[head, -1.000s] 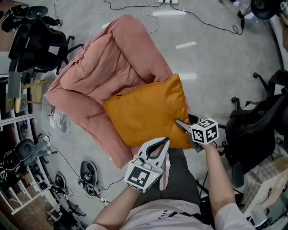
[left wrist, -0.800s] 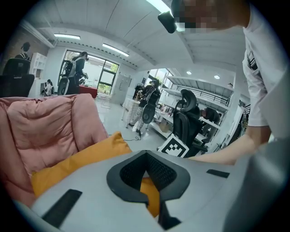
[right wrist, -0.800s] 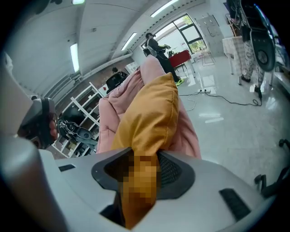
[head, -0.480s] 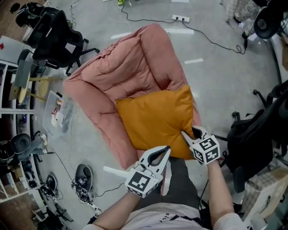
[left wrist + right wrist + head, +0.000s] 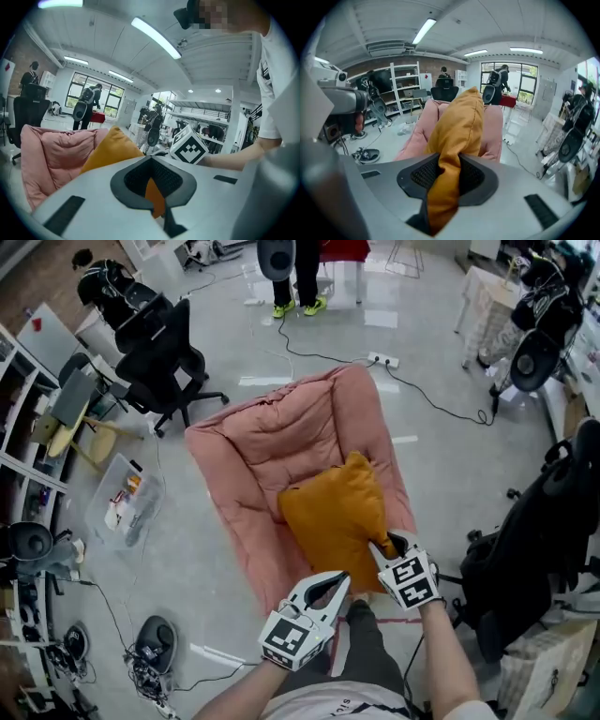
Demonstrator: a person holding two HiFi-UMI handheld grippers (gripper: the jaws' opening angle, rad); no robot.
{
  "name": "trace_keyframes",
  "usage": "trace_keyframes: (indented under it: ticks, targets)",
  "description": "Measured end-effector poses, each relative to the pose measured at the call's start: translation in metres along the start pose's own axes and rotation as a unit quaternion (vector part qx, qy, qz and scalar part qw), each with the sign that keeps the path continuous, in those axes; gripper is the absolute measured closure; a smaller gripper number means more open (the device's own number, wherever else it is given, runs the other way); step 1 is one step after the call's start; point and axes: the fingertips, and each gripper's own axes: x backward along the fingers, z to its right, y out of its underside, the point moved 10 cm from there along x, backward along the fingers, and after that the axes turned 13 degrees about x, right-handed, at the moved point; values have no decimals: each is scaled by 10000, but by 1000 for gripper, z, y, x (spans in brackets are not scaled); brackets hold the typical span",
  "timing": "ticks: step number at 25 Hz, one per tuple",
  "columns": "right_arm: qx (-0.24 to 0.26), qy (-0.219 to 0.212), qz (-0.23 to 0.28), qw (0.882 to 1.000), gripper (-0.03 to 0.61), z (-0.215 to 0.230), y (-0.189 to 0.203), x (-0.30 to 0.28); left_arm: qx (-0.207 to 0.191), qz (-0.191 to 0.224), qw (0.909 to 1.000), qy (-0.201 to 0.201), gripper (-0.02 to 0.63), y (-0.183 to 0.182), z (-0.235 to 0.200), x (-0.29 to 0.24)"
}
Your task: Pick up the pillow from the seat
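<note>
Mustard-orange pillow (image 5: 333, 512), bunched and creased, hangs clamped in the right claw (image 5: 382, 547); left claw (image 5: 342, 576) closed.

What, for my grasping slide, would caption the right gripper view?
Right gripper pinching the orange pillow by its edge, in front of the pink seat.

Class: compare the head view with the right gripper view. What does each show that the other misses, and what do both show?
Head view only: a white power strip on the floor and the marker cube seen from above. Right gripper view only: ceiling strip lights, and an edge of the orange pillow pinched inside the right claw. Both: the pillow, the pink seat and a black office chair.
</note>
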Motion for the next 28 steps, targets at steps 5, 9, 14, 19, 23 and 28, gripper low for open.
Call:
trace_keyframes:
  ticks: [5,9,14,19,23,28]
  targets:
    - [1177,348,-189,9923,454,-20,-55,23,-38,310,9995,-54,604,-20,6,46]
    - [2053,619,-406,9759,453,-34,-94,51,-55,561,9984,-85,604,-33,8,75]
    - [2483,874,-380,9640,448,-49,-140,105,33,767,9970,-11,603,-53,15,100]
    - [2627,1090,-54,9587,445,-64,-185,162,13,992,9949,166,604,-87,30,116]
    - [2549,1163,247,9596,440,-79,-208,197,-107,1215,9921,305,604,-118,47,138]
    - [2610,1285,470,9556,439,-101,-226,221,-246,1361,9896,392,604,-137,61,166]
